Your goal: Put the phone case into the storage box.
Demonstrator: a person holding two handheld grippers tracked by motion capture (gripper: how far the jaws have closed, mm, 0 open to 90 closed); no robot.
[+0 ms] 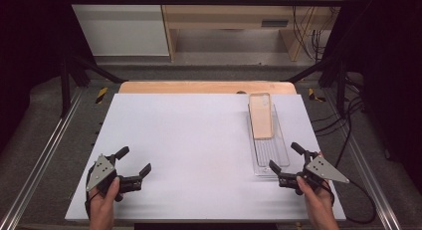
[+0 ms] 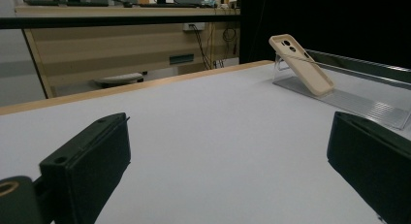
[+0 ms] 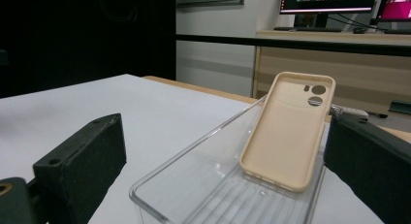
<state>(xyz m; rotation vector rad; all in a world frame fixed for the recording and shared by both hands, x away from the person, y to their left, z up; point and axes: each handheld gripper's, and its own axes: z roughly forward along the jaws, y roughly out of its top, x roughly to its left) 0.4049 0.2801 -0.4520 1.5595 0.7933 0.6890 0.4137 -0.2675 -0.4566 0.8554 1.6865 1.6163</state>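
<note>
Closest in, at the desk's [image 1: 199, 140] near edge, each hand grips a claw: the left claw [image 1: 133, 163] near the near-left corner, the right claw [image 1: 283, 158] near the near-right corner, both with jaws spread apart and clamped on nothing. The wrists are cut off by the bottom of the high view. Just beyond the right claw a clear tray [image 1: 278, 158] runs along the desk's right side toward the far edge. A beige phone case [image 3: 288, 132] leans tilted in its far half, its lower end hidden behind the tray's ribbed floor glare.
</note>
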